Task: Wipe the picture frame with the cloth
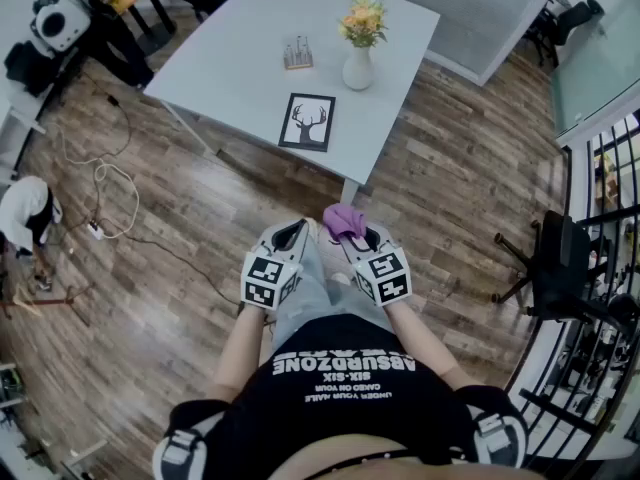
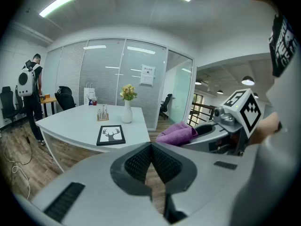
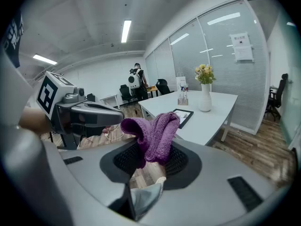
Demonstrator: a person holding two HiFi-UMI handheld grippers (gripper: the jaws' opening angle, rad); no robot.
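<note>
A black picture frame [image 1: 307,122] with a deer print lies flat near the front edge of the white table [image 1: 240,58]; it also shows as the picture frame [image 2: 111,135] and the picture frame [image 3: 180,117]. My right gripper [image 1: 350,234] is shut on a purple cloth [image 1: 342,220], which bunches out above its jaws as the cloth [image 3: 153,134] and shows as the cloth [image 2: 177,133]. My left gripper [image 1: 290,234] is shut with nothing in it, its tips meeting at the left gripper [image 2: 151,147]. Both are held close to the person's body, well short of the table.
On the table stand a white vase of flowers [image 1: 360,43] and a small rack of tubes [image 1: 297,54]. Cables [image 1: 105,193] trail over the wooden floor at left. A black chair [image 1: 560,268] and railing are at right. A person with a backpack [image 2: 31,86] stands far left.
</note>
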